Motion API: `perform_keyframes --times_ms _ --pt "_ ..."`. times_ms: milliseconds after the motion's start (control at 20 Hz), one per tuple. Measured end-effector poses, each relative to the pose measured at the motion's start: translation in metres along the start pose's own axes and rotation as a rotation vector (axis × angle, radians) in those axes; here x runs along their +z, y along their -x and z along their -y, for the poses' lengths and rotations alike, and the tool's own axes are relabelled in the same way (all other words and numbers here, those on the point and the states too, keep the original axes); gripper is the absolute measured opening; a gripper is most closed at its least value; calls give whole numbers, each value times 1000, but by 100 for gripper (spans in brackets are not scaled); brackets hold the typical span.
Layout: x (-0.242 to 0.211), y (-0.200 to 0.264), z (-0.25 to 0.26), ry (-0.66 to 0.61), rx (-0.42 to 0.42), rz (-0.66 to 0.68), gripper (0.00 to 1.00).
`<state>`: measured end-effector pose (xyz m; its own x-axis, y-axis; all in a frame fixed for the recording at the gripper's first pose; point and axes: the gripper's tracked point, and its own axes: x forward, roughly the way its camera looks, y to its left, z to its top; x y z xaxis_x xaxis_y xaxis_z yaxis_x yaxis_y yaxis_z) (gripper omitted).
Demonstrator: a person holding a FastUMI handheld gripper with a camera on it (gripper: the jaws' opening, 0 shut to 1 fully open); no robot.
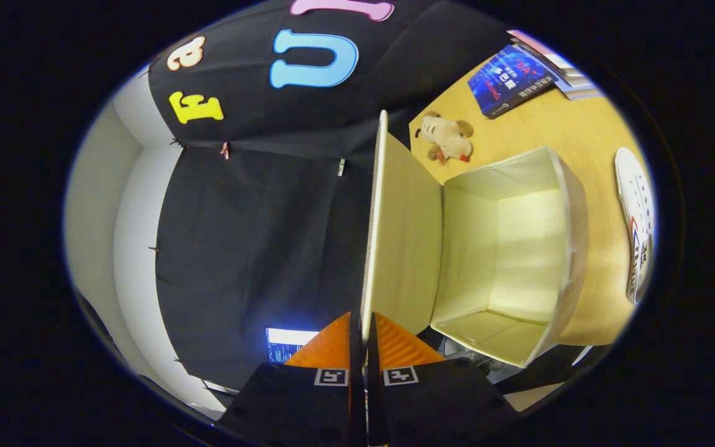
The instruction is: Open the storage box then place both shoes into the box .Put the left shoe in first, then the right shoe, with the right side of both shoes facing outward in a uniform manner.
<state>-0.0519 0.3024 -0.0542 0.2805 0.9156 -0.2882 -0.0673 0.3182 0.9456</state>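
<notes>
Sideways is how everything reads through the rolled gripper view, with the wooden table standing up along one side and the black cloth wall filling the other. The gripper has its two fingers drawn nearly together, pinching the thin edge of the storage box's lid; the lid runs straight out from between the fingertips and stands swung up from the box. Both fingers appear pressed against that panel.

The storage box sits on the table with its mouth open toward the camera, its pale cream walls and floor bare and brightly lit inside. Beyond the box, on the light wood surface, lies a small plush dog, and farther off near the table's far corner rests a blue book beside a stack of other printed matter. One white shoe lies on the table on the side of the box away from the lid, apart from it.

Behind the cloth a pale wall shows, and a lit screen glows just beside the fingers.
</notes>
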Motion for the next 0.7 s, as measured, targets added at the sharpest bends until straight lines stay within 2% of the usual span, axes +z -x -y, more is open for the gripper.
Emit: perform_keyframes --times_ms 450,700 --pt "-15 -107 -50 101 -57 -21 8" --pt "-28 -172 -49 124 -119 -24 8"
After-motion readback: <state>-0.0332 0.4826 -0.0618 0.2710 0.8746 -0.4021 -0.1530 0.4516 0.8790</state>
